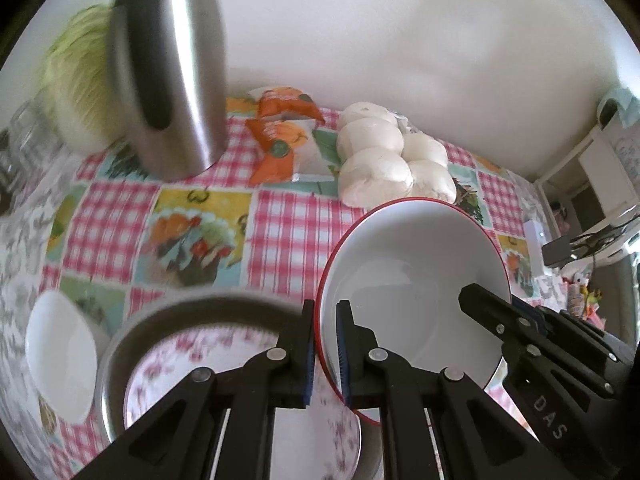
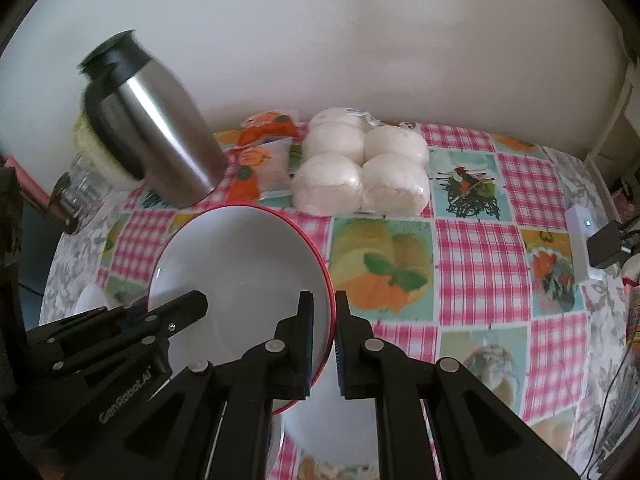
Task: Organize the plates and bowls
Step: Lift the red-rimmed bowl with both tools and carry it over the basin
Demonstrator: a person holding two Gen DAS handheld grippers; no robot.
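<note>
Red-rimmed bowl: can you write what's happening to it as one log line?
object: red-rimmed bowl | left gripper: shut on rim | right gripper: shut on opposite rim | bowl: tilted | below: floral plate in metal pan

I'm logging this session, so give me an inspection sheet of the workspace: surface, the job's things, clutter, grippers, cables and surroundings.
Surface: table under a pink checked cloth with food pictures.
Job's things: red-rimmed white bowl held off the table by both grippers; floral plate inside a grey metal dish; small white bowl beside it.
Clutter: steel thermos jug, bag of white buns, orange snack packets, cabbage, glass jar.
Grippers: left gripper shut on the bowl's left rim; right gripper shut on its right rim.
Cables: dark cable and adapter at the table's right edge, next to a white box.
Surroundings: plain white wall behind; white shelving at right.
</note>
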